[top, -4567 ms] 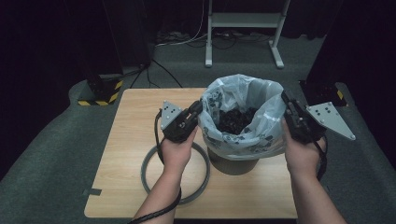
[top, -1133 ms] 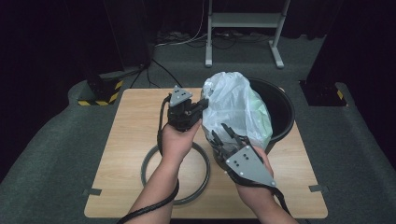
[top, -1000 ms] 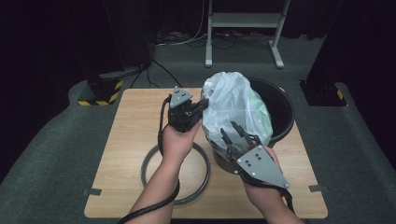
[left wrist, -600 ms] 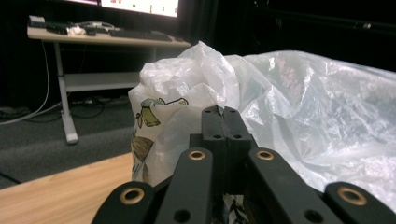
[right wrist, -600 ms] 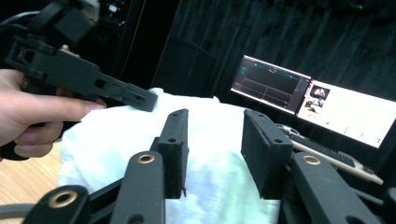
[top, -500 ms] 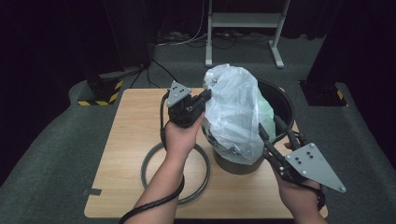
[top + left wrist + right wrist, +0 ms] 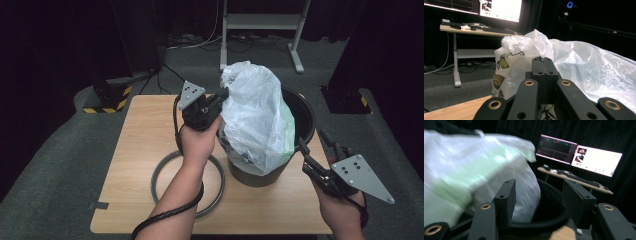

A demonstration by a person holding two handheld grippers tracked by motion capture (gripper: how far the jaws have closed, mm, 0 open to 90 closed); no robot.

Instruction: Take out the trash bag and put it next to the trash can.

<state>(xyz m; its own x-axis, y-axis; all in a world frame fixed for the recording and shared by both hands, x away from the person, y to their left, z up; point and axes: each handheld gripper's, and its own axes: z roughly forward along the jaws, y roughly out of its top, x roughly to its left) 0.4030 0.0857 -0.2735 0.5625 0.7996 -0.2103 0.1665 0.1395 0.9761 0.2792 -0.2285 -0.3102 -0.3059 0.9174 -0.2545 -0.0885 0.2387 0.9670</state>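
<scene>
A light wooden table [image 7: 140, 150] is standing on grey carpeted floor [image 7: 50, 165], its top showing pale grain with rounded corners. A dark round bin [image 7: 300, 117] is sitting directly on the right half of the tabletop, with a white plastic bag [image 7: 257, 115] bulging up out of it. A grey ring [image 7: 165, 167] is lying flat on the wood just beside the bin's left side, toward the near edge, and a small dark tab [image 7: 98, 205] is sticking to the table's near left corner.
</scene>
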